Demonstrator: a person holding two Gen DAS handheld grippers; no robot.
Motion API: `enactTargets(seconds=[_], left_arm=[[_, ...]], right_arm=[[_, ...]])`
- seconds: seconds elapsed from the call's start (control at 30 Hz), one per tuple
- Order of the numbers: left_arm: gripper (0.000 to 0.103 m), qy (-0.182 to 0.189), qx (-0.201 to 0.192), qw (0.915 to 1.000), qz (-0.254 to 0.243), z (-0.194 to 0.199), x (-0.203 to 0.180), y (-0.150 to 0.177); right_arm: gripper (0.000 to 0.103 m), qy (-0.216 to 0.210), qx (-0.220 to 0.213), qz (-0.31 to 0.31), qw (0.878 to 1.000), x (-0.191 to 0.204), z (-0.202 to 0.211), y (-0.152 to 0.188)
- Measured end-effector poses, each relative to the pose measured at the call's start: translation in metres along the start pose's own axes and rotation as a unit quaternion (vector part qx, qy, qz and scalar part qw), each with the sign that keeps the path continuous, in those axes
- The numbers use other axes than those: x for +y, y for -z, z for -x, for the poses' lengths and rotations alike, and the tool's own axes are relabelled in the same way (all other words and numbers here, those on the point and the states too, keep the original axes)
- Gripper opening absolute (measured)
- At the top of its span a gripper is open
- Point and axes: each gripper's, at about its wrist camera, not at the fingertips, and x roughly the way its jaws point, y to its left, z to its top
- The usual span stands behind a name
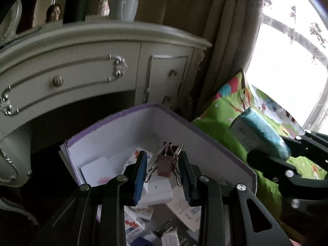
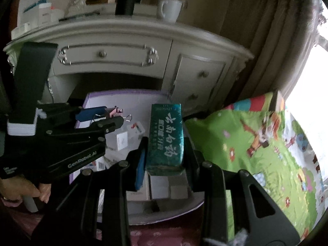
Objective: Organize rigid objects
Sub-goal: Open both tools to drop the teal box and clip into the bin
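Behind everything a cream dresser is standing with a mug on top, and a green play mat is spreading toward the window. We are working over an open box with purple edges, sitting between the dresser and the mat.

Our left claw is pinching a pink clip — the pads are narrowed onto its wire handles, and the clip is hanging above the box interior, not touching anything inside. Our right claw is gripping a teal carton by its sides, holding it upright over the near part of the box.

We are judging the task as well under way: several small white cartons and packets are already lying in the box, loosely piled rather than lined up. Two items are left in hand — clip and carton — and both are poised above the box, so lowering and releasing them looks like the step we are on. Whether more things are waiting outside the box, we cannot tell; the mat in view is showing nothing loose.
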Motion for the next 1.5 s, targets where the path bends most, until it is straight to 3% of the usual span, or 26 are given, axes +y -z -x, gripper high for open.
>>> enactTargets(seconds=[0.27, 0.47, 0.5, 0.53, 0.57, 0.6, 0.63, 0.7, 0.8, 0.9, 0.97, 1.03, 1.1, 1.3, 1.37, 1.5], left_arm=[[0.033, -0.017, 0.078, 0.9968, -0.003, -0.025, 0.007, 0.007], [0.034, -0.036, 0.078, 0.9963, -0.003, -0.021, 0.007, 0.004], [0.039, -0.039, 0.068, 0.9969, -0.006, -0.017, 0.006, 0.002], [0.055, -0.051, 0.046, 0.9976, -0.013, -0.009, 0.003, -0.001], [0.063, -0.063, 0.027, 0.9975, -0.016, -0.002, 0.002, -0.004], [0.081, -0.07, 0.008, 0.9973, -0.018, 0.005, 0.001, -0.006], [0.092, -0.071, -0.017, 0.9972, -0.02, 0.015, 0.0, -0.009], [0.103, -0.085, -0.067, 0.9936, -0.032, 0.034, -0.004, -0.015], [0.103, -0.125, -0.138, 0.98, -0.07, 0.068, -0.02, -0.026], [0.103, -0.153, -0.161, 0.9709, -0.088, 0.091, -0.034, -0.037], [0.103, -0.14, -0.149, 0.9746, -0.091, 0.096, -0.039, -0.044], [0.103, -0.105, -0.122, 0.9834, -0.083, 0.099, -0.039, -0.052], [0.103, -0.088, -0.121, 0.9852, -0.083, 0.105, -0.042, -0.054], [0.103, -0.129, -0.125, 0.9751, -0.13, 0.117, -0.068, -0.054], [0.103, -0.118, -0.115, 0.978, -0.128, 0.119, -0.069, -0.053], [0.103, -0.111, -0.042, 0.9867, -0.111, 0.091, -0.061, -0.049]], right_arm=[[0.037, -0.031, 0.098, -0.007, 0.995, 0.004, -0.049, -0.002], [0.039, -0.068, 0.134, -0.031, 0.988, 0.0, -0.06, 0.005], [0.046, -0.07, 0.135, -0.036, 0.988, -0.001, -0.059, 0.006], [0.052, -0.066, 0.132, -0.043, 0.988, -0.004, -0.058, 0.006], [0.067, -0.061, 0.128, -0.05, 0.989, -0.007, -0.055, 0.006], [0.075, -0.057, 0.123, -0.054, 0.989, -0.01, -0.052, 0.005], [0.08, -0.052, 0.117, -0.058, 0.99, -0.013, -0.048, 0.005], [0.085, -0.046, 0.106, -0.064, 0.991, -0.019, -0.038, 0.003], [0.087, -0.028, 0.099, -0.07, 0.992, -0.027, -0.024, -0.001], [0.089, -0.038, 0.11, -0.068, 0.991, -0.028, -0.016, -0.003], [0.089, -0.043, 0.125, -0.059, 0.989, -0.025, -0.013, -0.001], [0.089, -0.039, 0.129, -0.048, 0.99, -0.021, -0.008, 0.002], [0.089, -0.038, 0.127, -0.044, 0.99, -0.02, -0.001, 0.006], [0.089, -0.04, 0.123, -0.053, 0.99, -0.026, 0.016, 0.018], [0.089, -0.038, 0.119, -0.059, 0.99, -0.029, 0.021, 0.02], [0.089, -0.038, 0.114, -0.069, 0.99, -0.033, 0.032, 0.026]])
